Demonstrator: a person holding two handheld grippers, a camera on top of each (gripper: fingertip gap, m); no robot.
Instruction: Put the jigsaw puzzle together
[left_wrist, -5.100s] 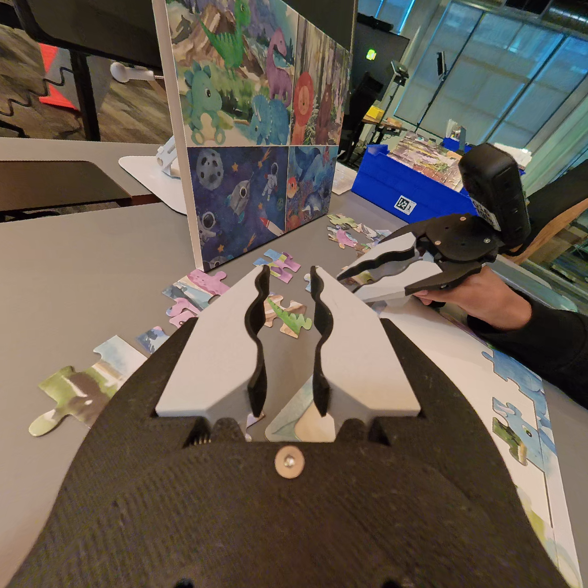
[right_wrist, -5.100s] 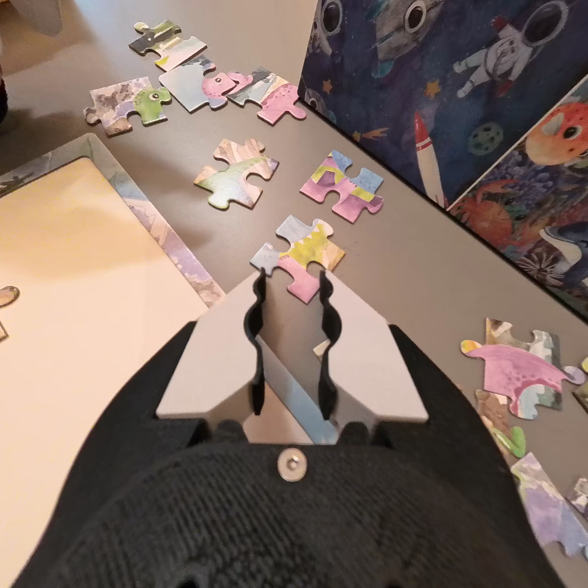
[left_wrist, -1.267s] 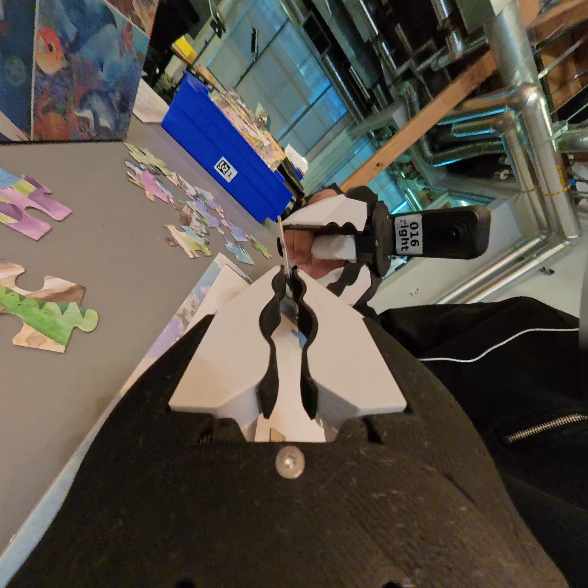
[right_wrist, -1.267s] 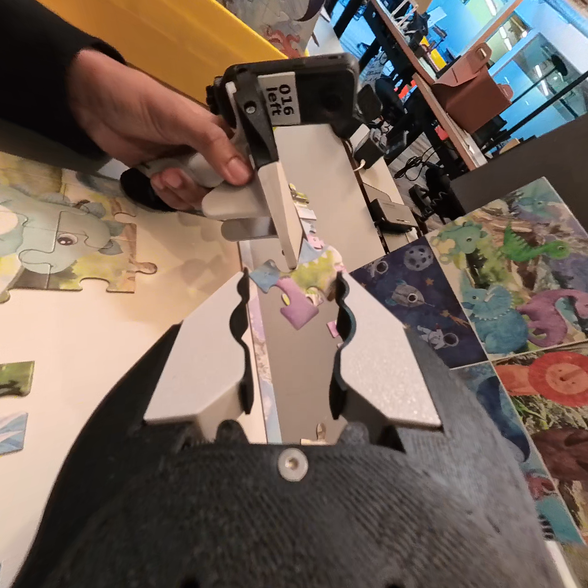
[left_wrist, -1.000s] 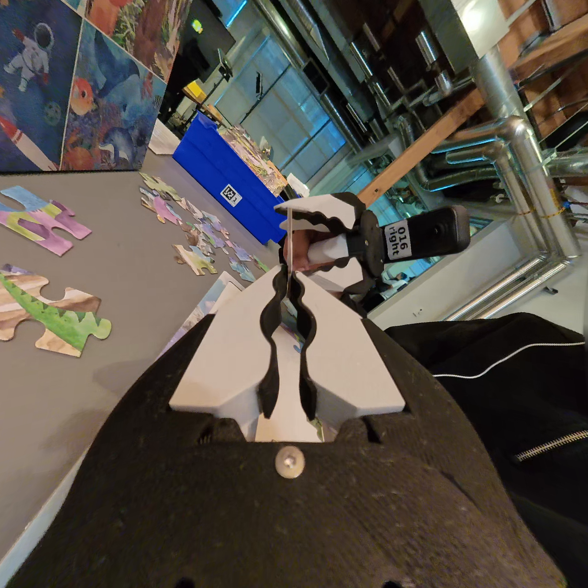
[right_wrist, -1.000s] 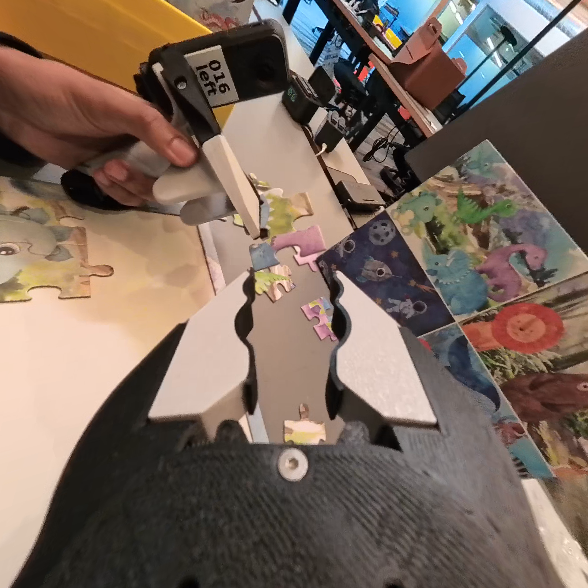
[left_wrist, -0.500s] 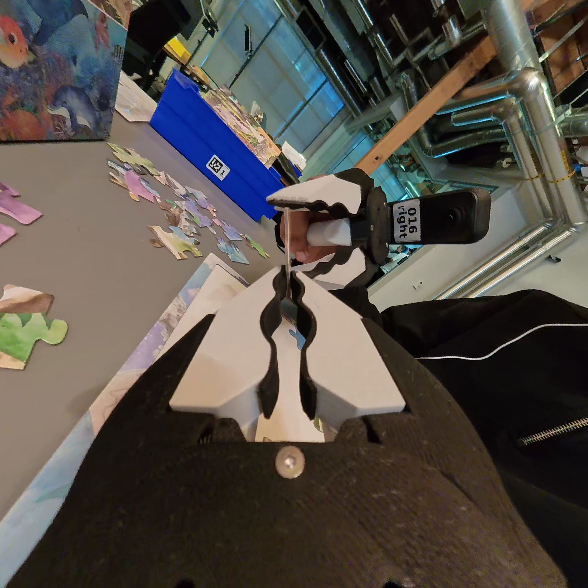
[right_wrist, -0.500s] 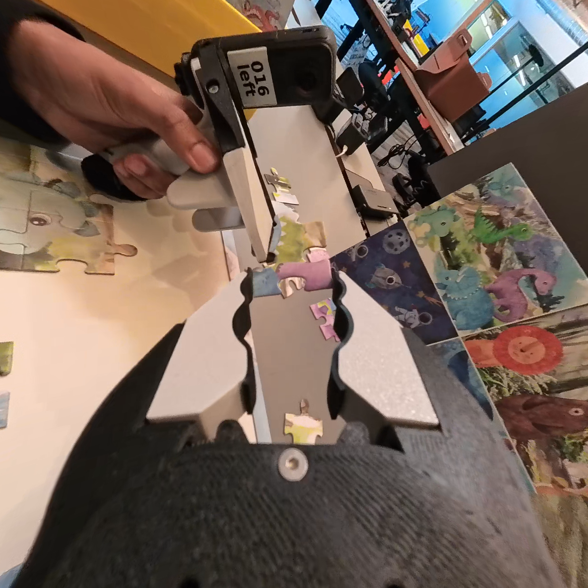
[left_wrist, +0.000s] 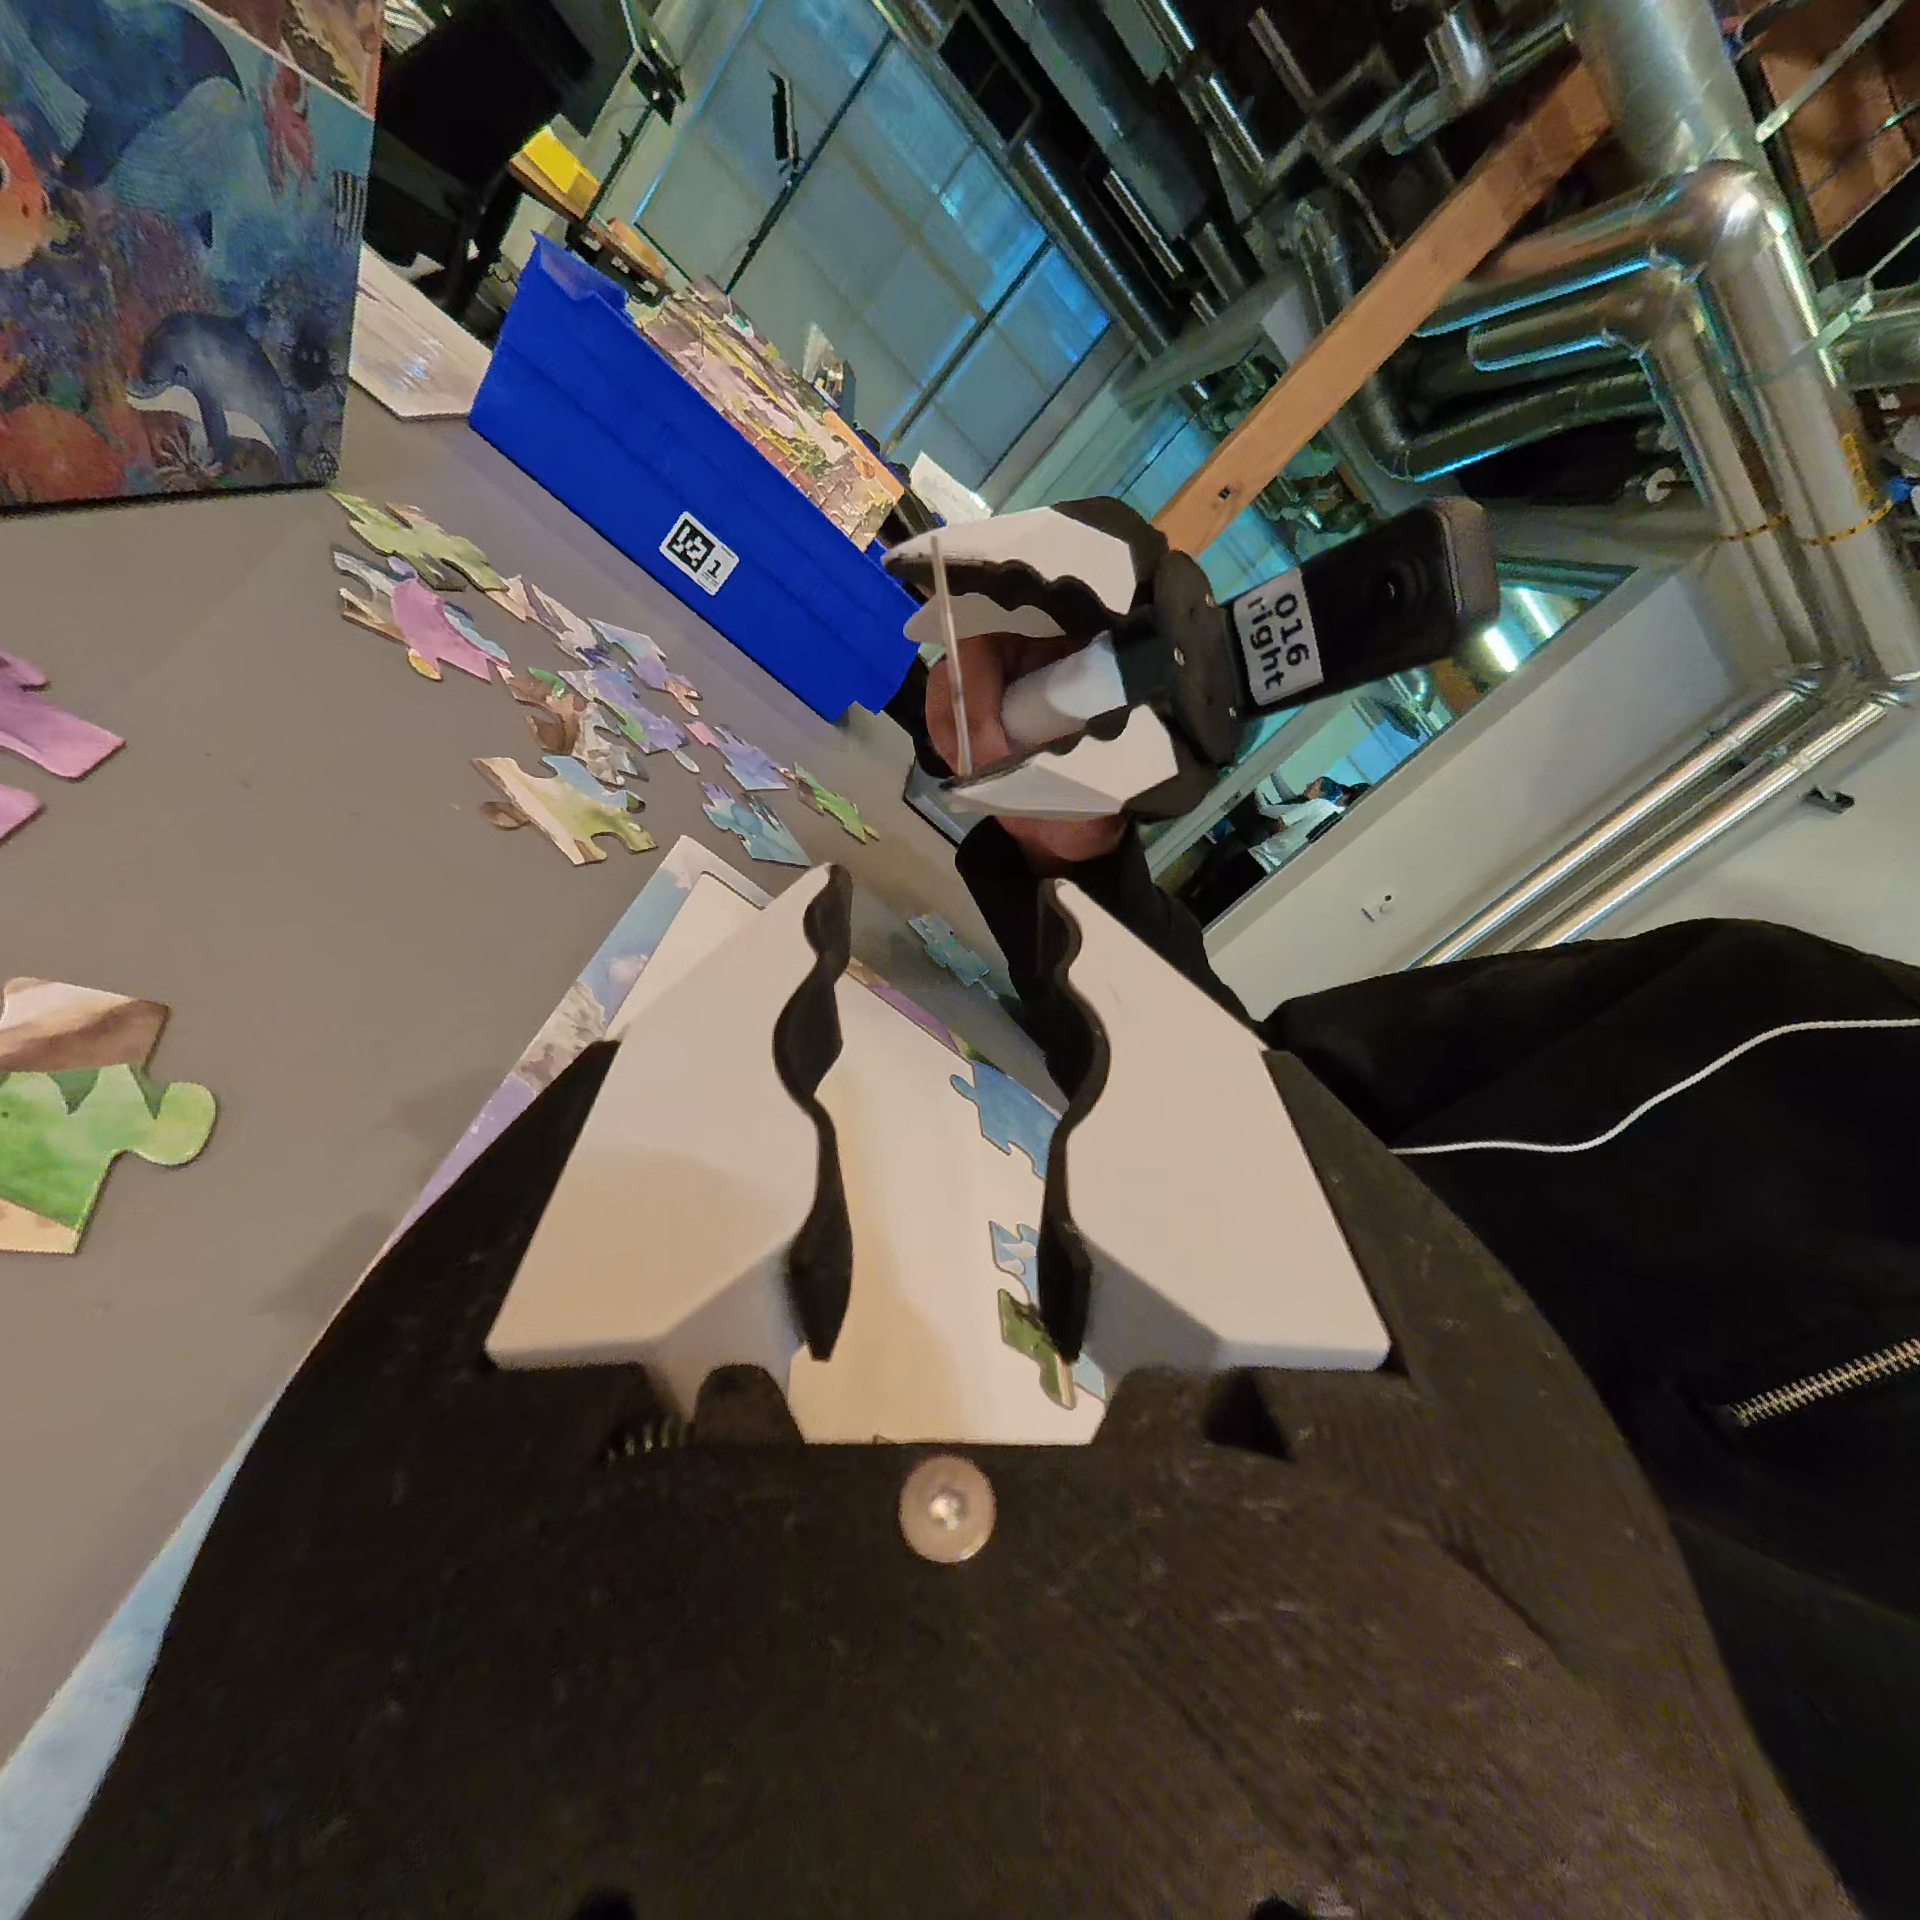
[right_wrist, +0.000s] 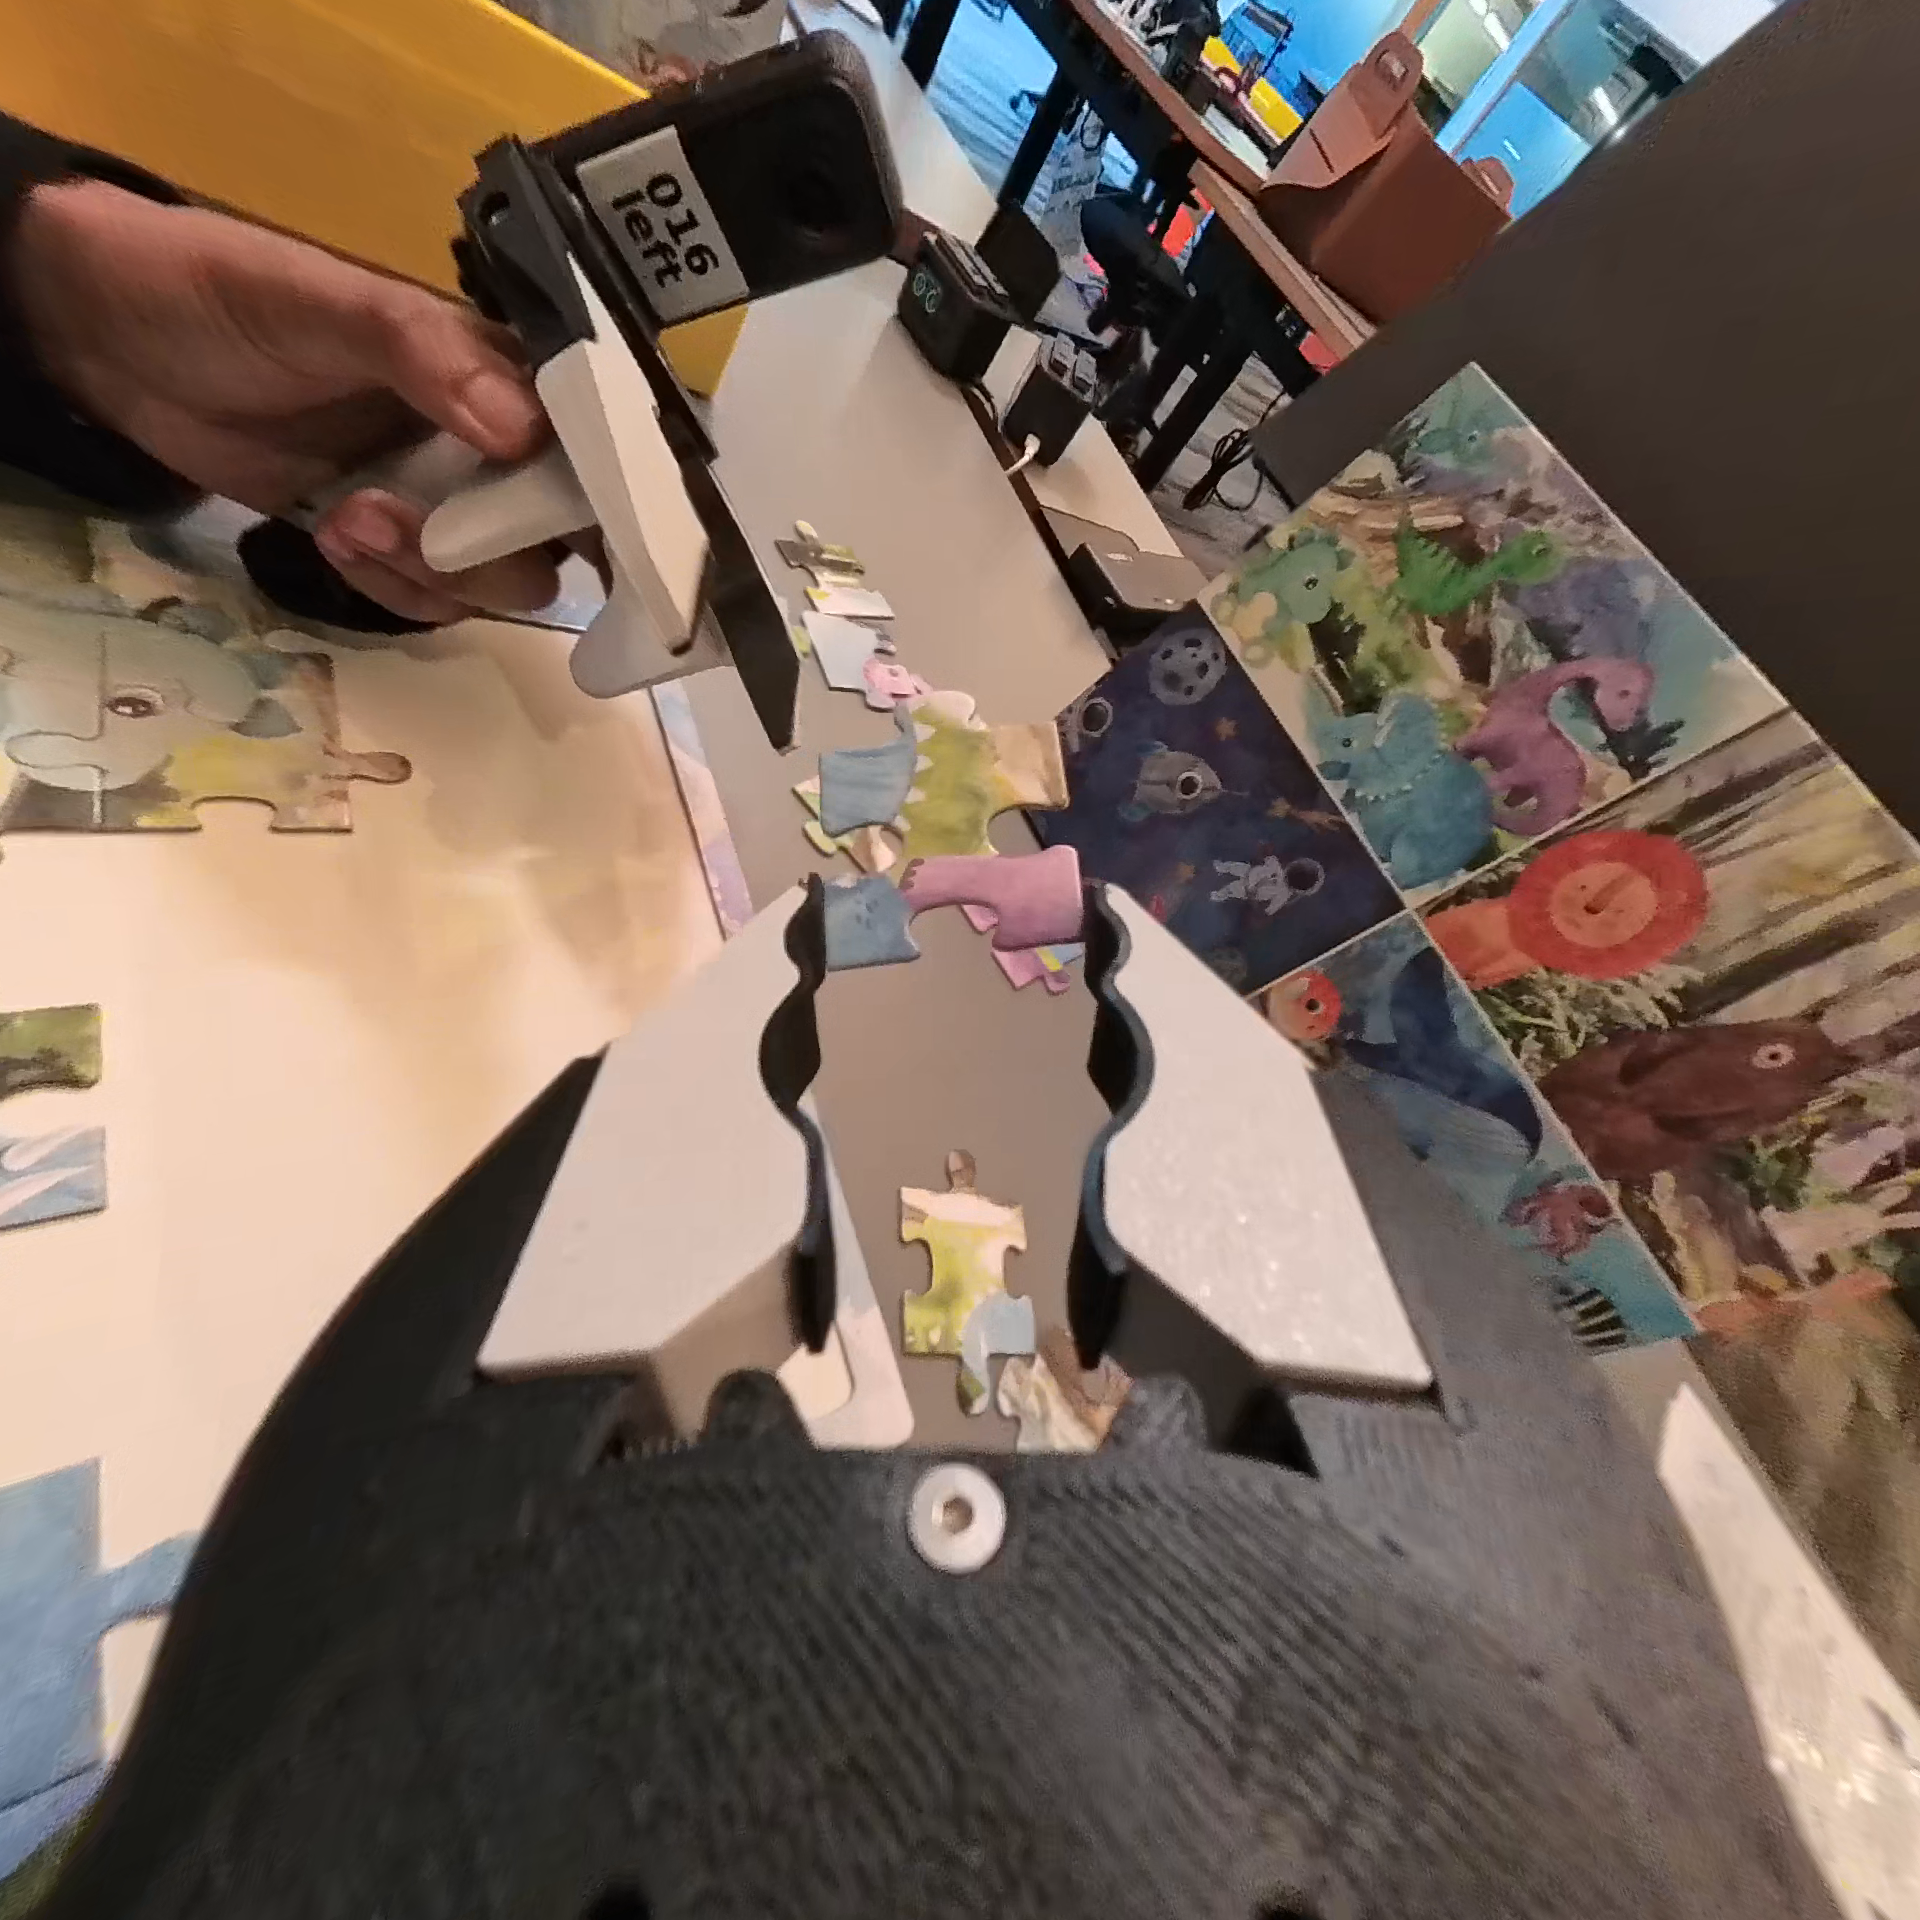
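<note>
Right wrist view: right gripper grips a blue-purple piece by its edges, in the air over the table, just beside the board. Left gripper is spread, empty. Handover looks done; next, lay the piece flat and align it on the board.

green piece cut off by left edge.
</note>
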